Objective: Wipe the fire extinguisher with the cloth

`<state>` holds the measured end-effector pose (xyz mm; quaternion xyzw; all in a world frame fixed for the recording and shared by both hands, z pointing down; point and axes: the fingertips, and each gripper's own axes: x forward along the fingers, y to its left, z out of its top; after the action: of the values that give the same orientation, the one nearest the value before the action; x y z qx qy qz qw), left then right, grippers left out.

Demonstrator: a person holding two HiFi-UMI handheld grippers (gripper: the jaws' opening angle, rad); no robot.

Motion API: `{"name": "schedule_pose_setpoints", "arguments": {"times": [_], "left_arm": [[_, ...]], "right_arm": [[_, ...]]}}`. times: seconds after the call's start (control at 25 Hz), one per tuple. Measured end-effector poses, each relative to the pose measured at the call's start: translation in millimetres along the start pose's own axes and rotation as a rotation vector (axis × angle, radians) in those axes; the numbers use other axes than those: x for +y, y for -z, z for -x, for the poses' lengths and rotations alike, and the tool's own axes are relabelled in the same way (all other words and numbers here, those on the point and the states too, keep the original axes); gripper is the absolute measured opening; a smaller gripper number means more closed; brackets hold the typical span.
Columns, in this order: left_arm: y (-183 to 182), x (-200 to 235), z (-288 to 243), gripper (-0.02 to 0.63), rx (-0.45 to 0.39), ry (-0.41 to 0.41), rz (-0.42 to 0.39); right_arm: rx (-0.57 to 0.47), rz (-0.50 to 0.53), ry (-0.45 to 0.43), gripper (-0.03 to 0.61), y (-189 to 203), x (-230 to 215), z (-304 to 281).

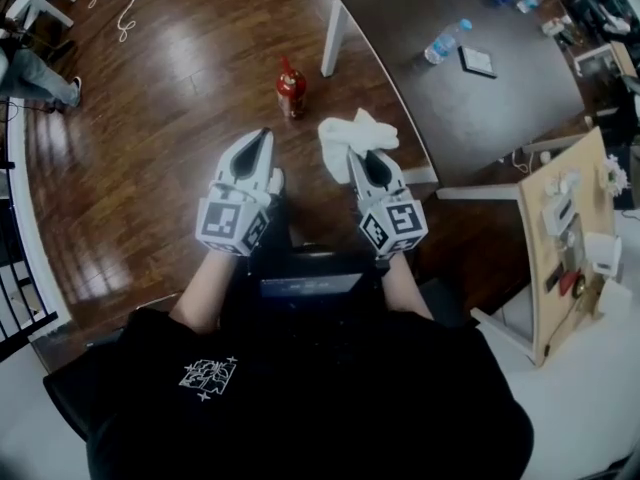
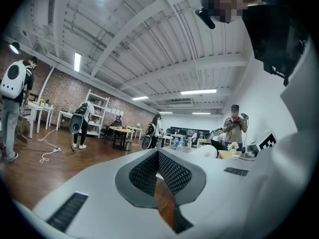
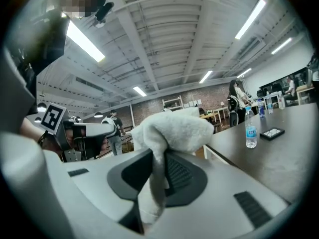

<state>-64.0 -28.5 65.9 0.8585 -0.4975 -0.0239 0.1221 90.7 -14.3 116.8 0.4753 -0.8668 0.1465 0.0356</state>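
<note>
A white cloth is pinched between the jaws of the right gripper, just right of centre in the head view. The left gripper is held beside it, jaws pressed together on nothing. The red fire extinguisher is seen standing on the wooden floor above centre, apart from both grippers.

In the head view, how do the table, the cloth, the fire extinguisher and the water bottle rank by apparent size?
1. table
2. cloth
3. fire extinguisher and water bottle: these two look about alike, so I do not rank them.
</note>
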Motion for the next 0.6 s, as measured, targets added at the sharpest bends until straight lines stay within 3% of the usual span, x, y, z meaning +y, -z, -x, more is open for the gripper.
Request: {"name": "schedule_pose_setpoints", "arguments": {"times": [0.24, 0.6], "left_arm": [[69.9, 93.7, -68.5, 0.0, 0.002, 0.012, -0.021], [272.4, 209.4, -148.5, 0.0, -0.002, -0.004, -0.06]], "right_arm": [[-0.001, 0.003, -0.012, 0.081, 69.9, -35.9, -113.0], [-0.025, 0.039, -0.024, 0.082, 259.5, -124.6, -253.9]]}}
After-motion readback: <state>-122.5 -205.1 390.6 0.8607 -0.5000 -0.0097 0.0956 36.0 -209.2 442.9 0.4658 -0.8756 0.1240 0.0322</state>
